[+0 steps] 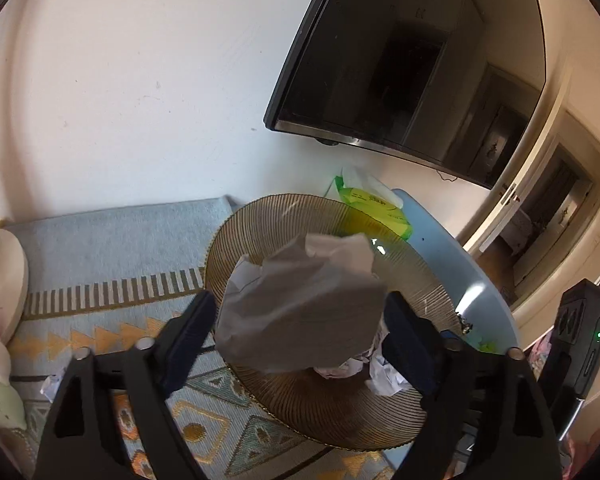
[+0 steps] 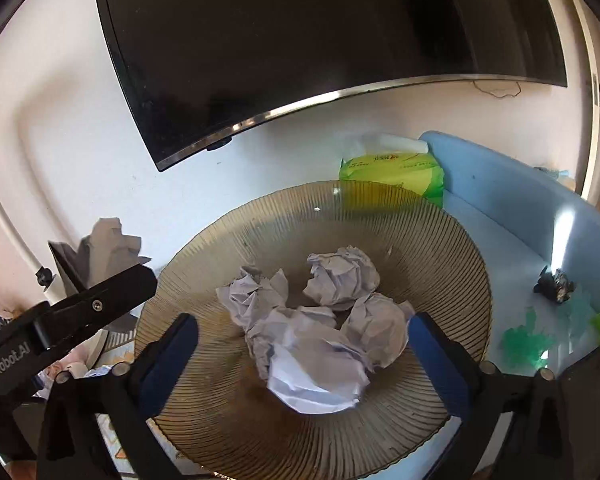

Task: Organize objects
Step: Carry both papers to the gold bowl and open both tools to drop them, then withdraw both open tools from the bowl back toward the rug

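A ribbed amber glass plate [image 1: 340, 416] sits on a pale blue table [image 1: 452, 264]. My left gripper [image 1: 300, 320] is shut on a large crumpled sheet of paper [image 1: 308, 280], held above the plate's near-left part. In the right wrist view the same paper [image 2: 104, 248] sticks up past the plate's left rim, with a left-gripper finger [image 2: 100, 300] below it. My right gripper [image 2: 304, 324] stands open over the plate [image 2: 440, 248], its fingers either side of several crumpled paper balls [image 2: 316, 376] lying in the middle. I cannot tell if the fingers touch them.
A dark TV [image 2: 320, 32] hangs on the white wall behind. A green tissue pack [image 2: 396, 168] lies beyond the plate. Green plastic pieces [image 2: 524, 344] and a small dark object [image 2: 556, 284] lie on the table [image 2: 500, 248]. A paper scrap [image 1: 52, 386] lies on the patterned rug [image 1: 112, 336].
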Motion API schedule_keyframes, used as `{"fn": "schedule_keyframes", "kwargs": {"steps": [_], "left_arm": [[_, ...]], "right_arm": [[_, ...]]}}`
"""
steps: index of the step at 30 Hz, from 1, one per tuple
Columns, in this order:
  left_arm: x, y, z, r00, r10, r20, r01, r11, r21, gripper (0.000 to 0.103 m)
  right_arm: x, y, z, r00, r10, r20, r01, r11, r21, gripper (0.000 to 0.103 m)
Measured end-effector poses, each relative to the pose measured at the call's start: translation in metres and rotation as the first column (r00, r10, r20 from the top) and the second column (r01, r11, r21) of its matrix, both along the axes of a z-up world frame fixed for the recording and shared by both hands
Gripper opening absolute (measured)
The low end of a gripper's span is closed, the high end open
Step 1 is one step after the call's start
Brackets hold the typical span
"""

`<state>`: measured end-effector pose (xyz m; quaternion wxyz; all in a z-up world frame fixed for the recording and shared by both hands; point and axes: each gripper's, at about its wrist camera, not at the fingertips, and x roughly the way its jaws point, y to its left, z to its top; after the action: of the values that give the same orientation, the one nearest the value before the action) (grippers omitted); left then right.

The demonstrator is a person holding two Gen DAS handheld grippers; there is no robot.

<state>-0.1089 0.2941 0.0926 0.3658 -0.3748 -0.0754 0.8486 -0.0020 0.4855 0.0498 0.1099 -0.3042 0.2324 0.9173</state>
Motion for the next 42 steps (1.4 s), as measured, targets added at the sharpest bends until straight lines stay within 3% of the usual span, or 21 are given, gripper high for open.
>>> {"fn": "schedule_keyframes", "kwargs": {"steps": [2, 6, 12, 19, 22, 25, 29, 35, 39, 42], "left_arm": [[-0.001, -0.001, -0.002, 0.999, -0.024, 0.024, 0.024, 0.999, 0.03, 0.103], [0.004, 0.001, 0.0, 1.0, 0.002, -0.029, -0.004, 0.999, -0.054, 0.103], [0.007, -0.015, 0.007, 0.999, 0.024, -0.021, -0.025, 0.999, -0.044, 0.103], [0.03, -0.06, 0.043, 0.992, 0.07, -0.105, -0.076, 0.996, -0.055, 0.103], [0.046, -0.093, 0.058, 0.986, 0.085, -0.144, -0.091, 0.995, -0.035, 0.103], [0.059, -0.131, 0.064, 0.978, 0.132, -0.164, -0.144, 0.988, -0.06, 0.103], [0.062, -0.187, 0.061, 0.964, 0.213, -0.162, -0.231, 0.968, -0.102, 0.103], [0.07, -0.263, 0.037, 0.922, 0.312, -0.228, -0.358, 0.912, -0.2, 0.103], [0.07, -0.305, 0.003, 0.915, 0.362, -0.18, -0.399, 0.878, -0.265, 0.103], [0.069, -0.324, -0.027, 0.908, 0.399, -0.127, -0.419, 0.857, -0.301, 0.103]], "right_arm": [[-0.005, -0.001, -0.004, 0.999, 0.033, 0.007, -0.032, 0.998, -0.049, 0.103], [-0.005, -0.013, 0.001, 1.0, 0.021, 0.018, -0.022, 0.999, 0.04, 0.103], [0.0, -0.02, 0.008, 0.999, 0.037, -0.012, -0.037, 0.999, -0.003, 0.103], [0.01, -0.058, 0.037, 0.995, 0.069, -0.065, -0.07, 0.998, 0.0, 0.103], [0.012, -0.086, 0.05, 0.99, 0.111, -0.085, -0.11, 0.994, 0.008, 0.103], [0.013, -0.112, 0.053, 0.985, 0.143, -0.098, -0.143, 0.99, 0.01, 0.103], [0.008, -0.144, 0.046, 0.976, 0.197, -0.091, -0.2, 0.979, -0.023, 0.103], [-0.005, -0.195, 0.019, 0.945, 0.326, -0.022, -0.327, 0.945, -0.03, 0.103], [-0.013, -0.216, -0.003, 0.933, 0.358, 0.043, -0.358, 0.934, 0.0, 0.103], [-0.023, -0.228, -0.026, 0.922, 0.361, 0.142, -0.37, 0.927, 0.051, 0.103]]}}
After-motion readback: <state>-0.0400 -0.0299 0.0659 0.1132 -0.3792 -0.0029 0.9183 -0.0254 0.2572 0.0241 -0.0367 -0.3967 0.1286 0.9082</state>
